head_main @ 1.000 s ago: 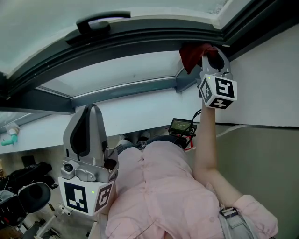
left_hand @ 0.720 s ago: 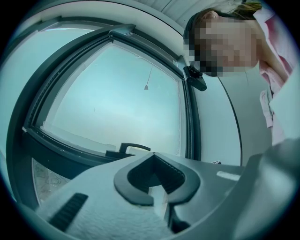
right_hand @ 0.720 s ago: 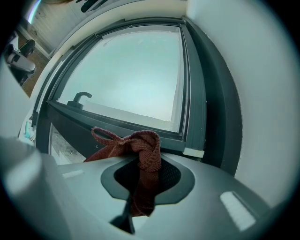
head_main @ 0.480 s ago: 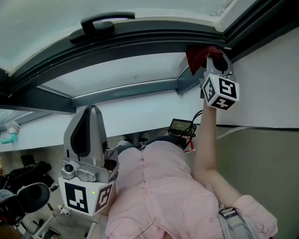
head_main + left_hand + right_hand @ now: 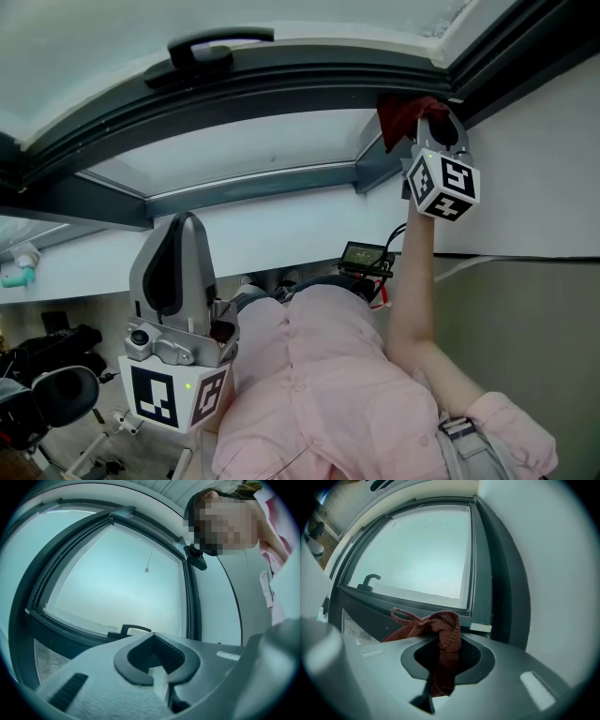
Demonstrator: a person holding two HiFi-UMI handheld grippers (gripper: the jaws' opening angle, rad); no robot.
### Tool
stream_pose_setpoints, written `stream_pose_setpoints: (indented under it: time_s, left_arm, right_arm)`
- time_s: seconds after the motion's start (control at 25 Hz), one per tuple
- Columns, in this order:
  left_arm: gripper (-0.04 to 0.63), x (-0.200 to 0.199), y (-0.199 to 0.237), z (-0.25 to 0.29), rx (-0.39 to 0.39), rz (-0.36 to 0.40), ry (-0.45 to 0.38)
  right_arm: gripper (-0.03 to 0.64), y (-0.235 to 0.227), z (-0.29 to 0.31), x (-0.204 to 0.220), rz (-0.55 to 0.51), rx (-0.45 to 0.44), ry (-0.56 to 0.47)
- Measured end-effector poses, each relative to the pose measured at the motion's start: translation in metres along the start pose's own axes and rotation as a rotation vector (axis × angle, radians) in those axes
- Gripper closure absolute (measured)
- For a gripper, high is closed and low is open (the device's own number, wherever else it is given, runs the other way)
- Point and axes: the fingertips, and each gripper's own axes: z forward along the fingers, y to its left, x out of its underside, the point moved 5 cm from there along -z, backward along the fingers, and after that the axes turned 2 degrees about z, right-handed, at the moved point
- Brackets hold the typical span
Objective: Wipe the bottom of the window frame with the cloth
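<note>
The right gripper (image 5: 440, 660) pinches the red cloth (image 5: 443, 630), bunched past its jaws at a corner of the window frame (image 5: 482, 597); the left gripper (image 5: 158, 670) is closed, empty.

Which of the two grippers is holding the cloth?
The right gripper: its jaws pinch the red cloth by the window frame; the left gripper holds nothing.

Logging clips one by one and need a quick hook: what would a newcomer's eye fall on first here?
First, the dark red woven cloth, bunched and clamped in the right gripper, held up at the right-hand corner of the dark grey window frame in the head view's upper right. Next come the pale glass pane, the black handle on the frame, and the left gripper held low at the lower left, jaws shut on nothing.
</note>
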Motion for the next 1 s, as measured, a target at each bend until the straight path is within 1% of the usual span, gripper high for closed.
stream_pose_setpoints:
  time_s: [0.16,0.44,0.56,0.76,0.88,1.0]
  left_arm:
    - [0.597,0.0,-0.002,-0.002,-0.001,0.002,-0.003]
    - [0.597,0.003,-0.007,0.0,0.004,-0.001,-0.002]
    - [0.597,0.004,-0.011,0.004,0.018,-0.003,0.0]
    - [0.597,0.005,-0.018,0.011,0.043,-0.007,0.01]
    - [0.597,0.005,-0.021,0.013,0.049,-0.006,0.011]
    - [0.597,0.005,-0.02,0.013,0.04,-0.004,0.01]
  right_arm:
    - [0.548,-0.015,0.0,0.002,0.036,0.034,0.005]
    - [0.554,-0.017,0.0,0.004,0.088,0.038,-0.016]
    - [0.552,-0.016,0.0,0.004,0.077,0.02,-0.018]
    - [0.554,-0.011,0.0,0.003,0.061,-0.056,-0.025]
    - [0.554,-0.012,0.001,0.003,0.035,-0.053,-0.026]
    - [0.546,-0.013,0.002,0.003,0.024,-0.025,-0.022]
